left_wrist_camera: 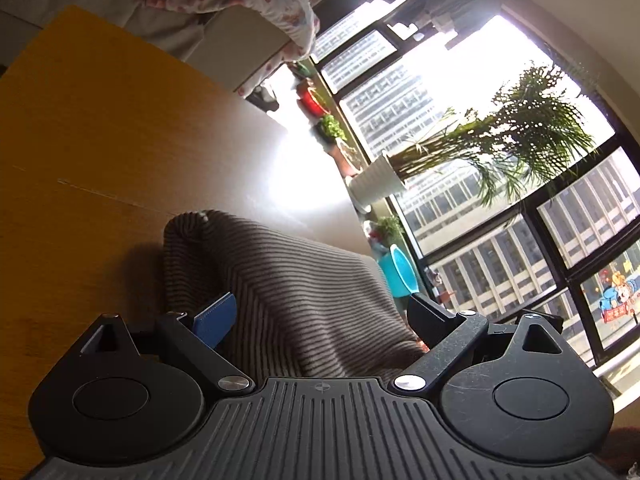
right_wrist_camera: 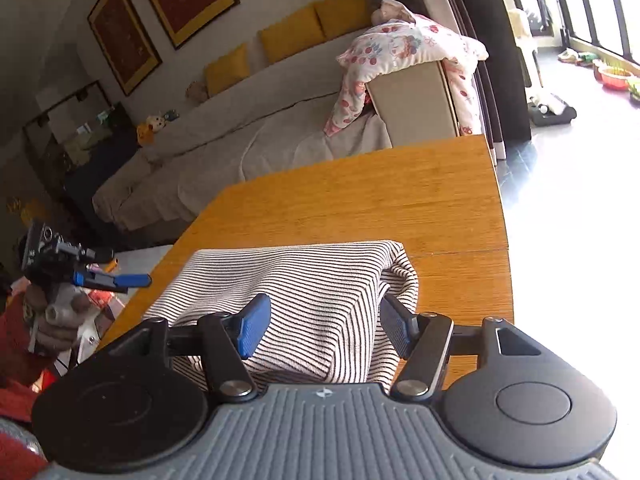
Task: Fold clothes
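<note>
striped cloth folded on the table, both tongs released

a striped cloth (right_wrist_camera: 304,280) is seen lying on a wooden table (right_wrist_camera: 360,200), folded over into a thick, roughly oblong bundle with a rounded fold at its far right corner. it lies toward the near part of the table, with bare wood beyond it and to its right.

the right gripper (right_wrist_camera: 320,326) is held low over the near edge of the cloth. its jaws are spread apart, the blue pads (right_wrist_camera: 252,328) standing on either side of the fabric with gaps showing; the cloth is between them but is not pinched, so the tool is released.

the left gripper (left_wrist_camera: 320,320) is likewise released, its jaws set wide. one blue pad is seen at its left finger, the other finger being dark against the bright window (left_wrist_camera: 480,160). the cloth rises in a hump between and just ahead of the fingers, and no pinch on it is seen (whether the fabric brushes the left pad cannot be told).

in the right view the left gripper (right_wrist_camera: 116,280) is also seen at the far left, off the table's edge, held in a hand (right_wrist_camera: 56,320) with a red sleeve below it.

beyond the table a sofa (right_wrist_camera: 240,128) is seen with a flowered blanket (right_wrist_camera: 408,44) draped over its arm, and a potted palm (left_wrist_camera: 500,148) stands by the window.
</note>
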The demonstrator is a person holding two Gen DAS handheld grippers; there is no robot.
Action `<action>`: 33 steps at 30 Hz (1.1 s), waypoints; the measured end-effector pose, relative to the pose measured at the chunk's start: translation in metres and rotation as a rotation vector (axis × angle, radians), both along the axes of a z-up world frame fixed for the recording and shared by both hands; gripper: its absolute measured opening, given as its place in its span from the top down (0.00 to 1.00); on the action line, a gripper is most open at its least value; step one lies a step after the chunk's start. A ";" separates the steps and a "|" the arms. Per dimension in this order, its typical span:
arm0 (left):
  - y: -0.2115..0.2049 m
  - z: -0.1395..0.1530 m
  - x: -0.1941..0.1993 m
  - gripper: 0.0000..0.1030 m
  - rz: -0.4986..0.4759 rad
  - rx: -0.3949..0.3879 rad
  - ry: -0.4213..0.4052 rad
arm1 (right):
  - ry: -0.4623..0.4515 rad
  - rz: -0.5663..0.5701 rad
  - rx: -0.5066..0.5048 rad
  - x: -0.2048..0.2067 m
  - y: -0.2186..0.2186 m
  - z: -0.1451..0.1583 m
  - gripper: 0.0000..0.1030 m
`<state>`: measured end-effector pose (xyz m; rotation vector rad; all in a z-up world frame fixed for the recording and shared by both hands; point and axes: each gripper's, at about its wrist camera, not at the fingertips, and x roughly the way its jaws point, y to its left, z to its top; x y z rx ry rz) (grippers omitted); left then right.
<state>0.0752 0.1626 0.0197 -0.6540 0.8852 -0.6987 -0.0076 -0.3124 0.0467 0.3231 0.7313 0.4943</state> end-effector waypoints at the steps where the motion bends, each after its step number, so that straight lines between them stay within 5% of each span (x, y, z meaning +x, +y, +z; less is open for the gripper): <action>1: -0.008 -0.004 0.001 0.07 -0.017 0.016 0.008 | 0.030 -0.008 0.010 0.008 0.004 -0.009 0.40; 6: -0.037 -0.020 0.012 0.07 -0.063 0.060 0.026 | 0.107 -0.004 0.002 0.031 0.028 -0.044 0.34; 11: -0.045 -0.023 0.020 0.09 -0.036 0.107 -0.007 | 0.084 0.006 0.014 0.043 0.040 -0.052 0.31; 15: -0.050 -0.018 0.031 0.22 -0.012 0.191 -0.078 | 0.026 0.002 -0.071 0.059 0.058 -0.049 0.50; 20: -0.041 -0.011 0.055 0.45 0.046 0.203 -0.089 | -0.004 -0.018 -0.136 0.093 0.075 -0.041 0.59; 22: -0.033 -0.010 0.060 0.44 0.054 0.171 -0.083 | 0.017 -0.018 -0.133 0.101 0.076 -0.039 0.57; 26: -0.022 -0.019 0.057 0.16 0.022 0.069 -0.038 | 0.078 -0.026 -0.068 0.108 0.068 -0.044 0.45; 33: -0.023 -0.029 0.068 0.12 0.045 0.015 -0.014 | 0.083 -0.067 0.002 0.107 0.066 -0.048 0.40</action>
